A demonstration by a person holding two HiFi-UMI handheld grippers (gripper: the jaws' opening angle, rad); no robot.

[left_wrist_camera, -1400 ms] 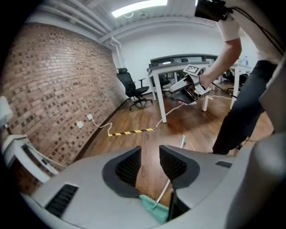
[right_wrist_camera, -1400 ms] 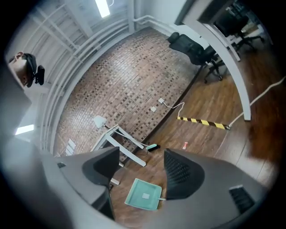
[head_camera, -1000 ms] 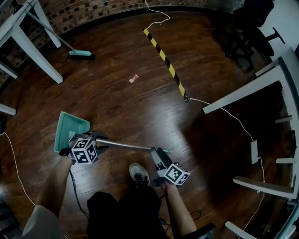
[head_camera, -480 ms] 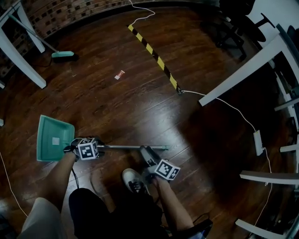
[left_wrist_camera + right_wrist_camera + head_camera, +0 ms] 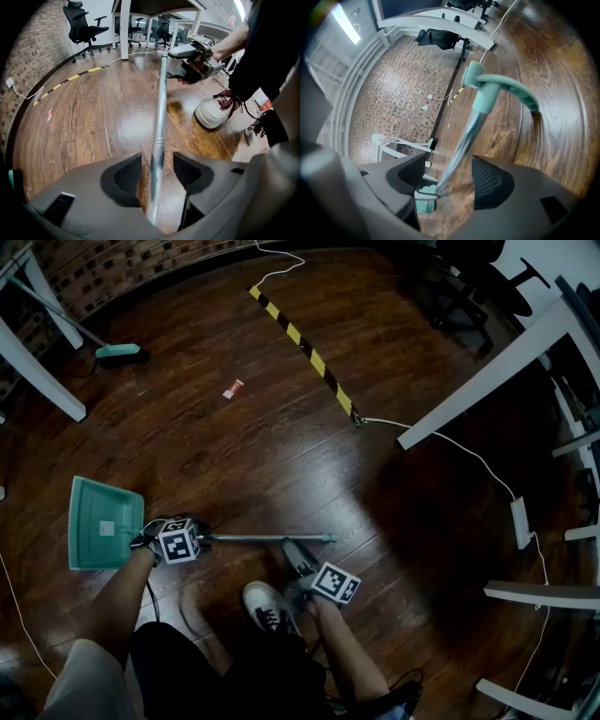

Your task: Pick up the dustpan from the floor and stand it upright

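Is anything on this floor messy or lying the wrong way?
The green dustpan lies flat on the wooden floor instead of standing, its long handle stretched sideways. Farther off, a small red-and-white scrap lies alone, like dropped litter.

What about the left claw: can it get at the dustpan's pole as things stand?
Probably yes: the left claw straddles the pole, its jaws opening and clear of it, with nothing else in the way.

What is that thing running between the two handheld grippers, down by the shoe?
The head view shows the metal handle of the dustpan. It runs from the left gripper, whose jaws are opening around it, to the right gripper.
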